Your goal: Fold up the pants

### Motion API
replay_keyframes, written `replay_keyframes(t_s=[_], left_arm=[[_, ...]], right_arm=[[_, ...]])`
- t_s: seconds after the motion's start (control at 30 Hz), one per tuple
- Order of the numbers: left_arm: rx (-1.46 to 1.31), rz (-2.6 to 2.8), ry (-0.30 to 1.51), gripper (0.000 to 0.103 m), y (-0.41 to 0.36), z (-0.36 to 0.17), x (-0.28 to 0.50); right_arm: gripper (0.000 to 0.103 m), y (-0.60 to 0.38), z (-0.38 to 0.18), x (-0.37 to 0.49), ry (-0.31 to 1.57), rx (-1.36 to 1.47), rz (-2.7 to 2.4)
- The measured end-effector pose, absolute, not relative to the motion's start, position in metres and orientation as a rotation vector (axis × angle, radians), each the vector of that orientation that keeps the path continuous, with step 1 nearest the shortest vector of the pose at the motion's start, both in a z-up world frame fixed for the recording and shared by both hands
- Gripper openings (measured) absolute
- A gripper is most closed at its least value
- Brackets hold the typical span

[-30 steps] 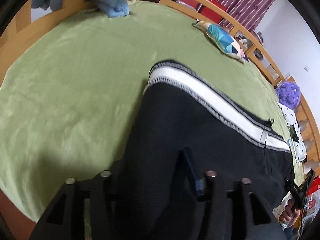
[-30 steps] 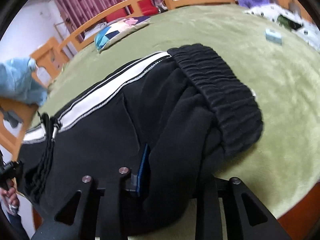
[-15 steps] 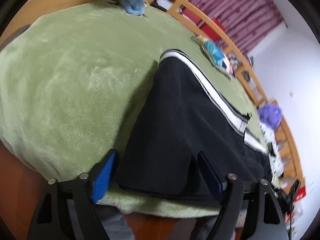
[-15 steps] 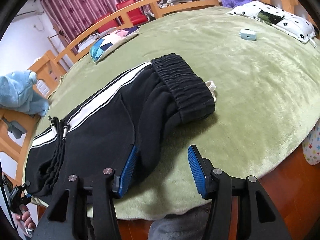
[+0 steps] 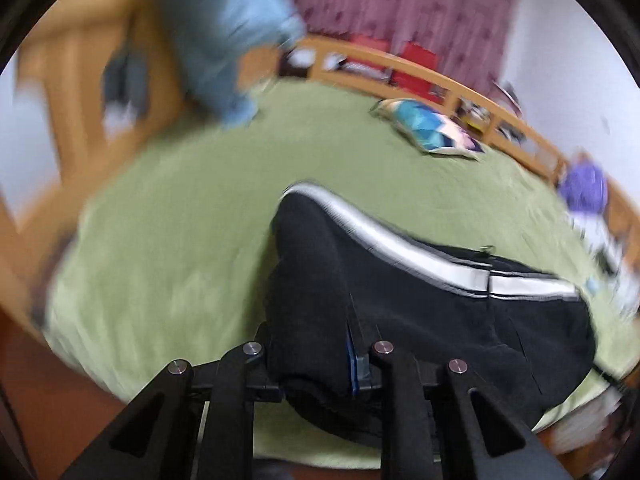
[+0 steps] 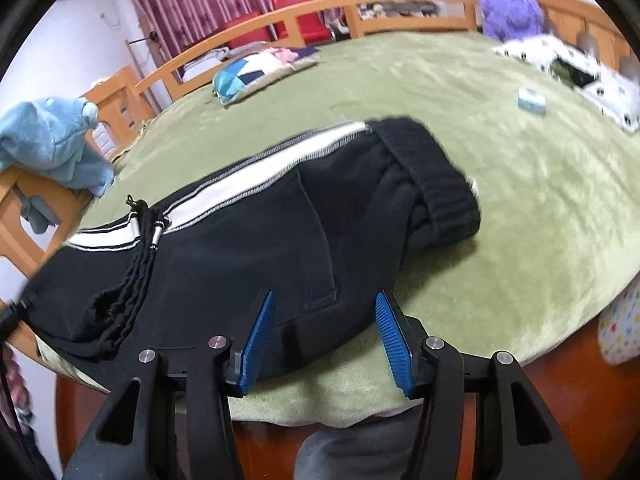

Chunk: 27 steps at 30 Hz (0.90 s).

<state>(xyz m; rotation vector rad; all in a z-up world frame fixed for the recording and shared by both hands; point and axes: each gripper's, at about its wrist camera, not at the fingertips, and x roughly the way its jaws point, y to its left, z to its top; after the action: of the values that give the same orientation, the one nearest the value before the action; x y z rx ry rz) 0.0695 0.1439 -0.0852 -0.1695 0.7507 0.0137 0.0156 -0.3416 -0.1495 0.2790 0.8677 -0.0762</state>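
Note:
Black pants (image 6: 256,240) with a white side stripe lie folded lengthwise on the green blanket (image 6: 500,184), waistband (image 6: 432,176) to the right and drawstring (image 6: 140,248) to the left. My right gripper (image 6: 326,336) is open at the pants' near edge, its blue pads (image 6: 260,336) on either side of the hem and apart from the cloth. In the blurred left wrist view the pants (image 5: 400,300) are bunched and lifted. My left gripper (image 5: 352,356) is shut on a fold of the black cloth at the leg end.
A blue plush toy (image 6: 52,144) sits at the bed's left corner. A patterned pillow (image 6: 256,68) lies at the far side by the wooden rail (image 6: 400,4). A purple plush (image 6: 508,8), a spotted pillow (image 6: 580,76) and a small light-blue box (image 6: 530,104) are at the right.
My left gripper, open half a second ago, has shut on the pants' leg end and lifted it. My right gripper let go earlier and stays open, drawn back slightly.

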Motion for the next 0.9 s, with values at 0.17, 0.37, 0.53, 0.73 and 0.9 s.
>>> replay_keyframes(t_s=[0.17, 0.37, 0.53, 0.73, 0.9], left_arm=[[0.044, -0.128, 0.67, 0.019, 0.041, -0.027, 0.067], [0.187, -0.347, 0.697, 0.018, -0.081, -0.023, 0.064], [0.204, -0.451, 0.805, 0.019, -0.139, -0.062, 0.073], [0.154, -0.541, 0.906, 0.039, -0.133, -0.084, 0.057], [0.038, -0.586, 0.821, 0.074, -0.087, -0.061, 0.04]], right_arm=[[0.053, -0.357, -0.133, 0.011, 0.82, 0.253, -0.095], [0.053, -0.393, -0.128, 0.009, 0.809, 0.307, -0.108], [0.053, -0.406, -0.128, 0.0, 0.814, 0.322, -0.081], [0.053, -0.389, -0.139, 0.005, 0.84, 0.322, -0.006], [0.053, -0.35, -0.143, 0.028, 0.852, 0.354, 0.106]])
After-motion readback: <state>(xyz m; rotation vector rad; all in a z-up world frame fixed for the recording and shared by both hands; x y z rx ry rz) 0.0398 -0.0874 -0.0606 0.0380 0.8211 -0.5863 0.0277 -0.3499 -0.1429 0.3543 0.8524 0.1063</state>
